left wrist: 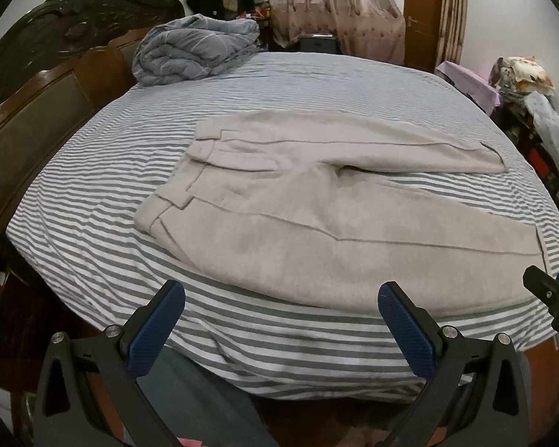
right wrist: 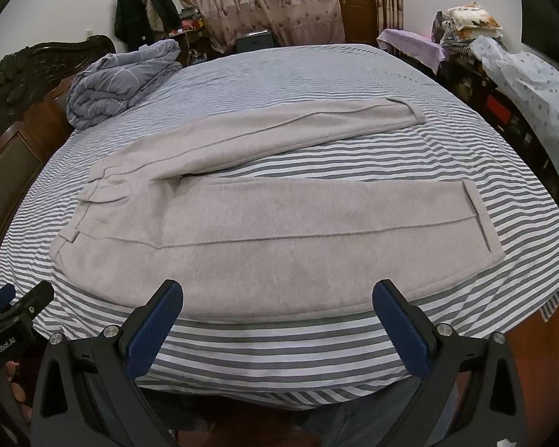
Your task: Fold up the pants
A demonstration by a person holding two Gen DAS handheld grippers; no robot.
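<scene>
Left view: the left claw (left wrist: 281,316) is spread wide and holds nothing; the pants (left wrist: 316,208) lie flat on the striped bed (left wrist: 93,171), legs apart.
Right view: the right claw (right wrist: 277,314) is spread wide too, near the pants' front edge.
Progress: no fold made yet; all folding is left.

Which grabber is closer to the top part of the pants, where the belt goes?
Left. The left gripper hovers at the bed's near edge toward the waistband end of the light grey woollen pants; the right gripper hovers farther along the near leg, toward the cuffs. Both jaws open.
</scene>
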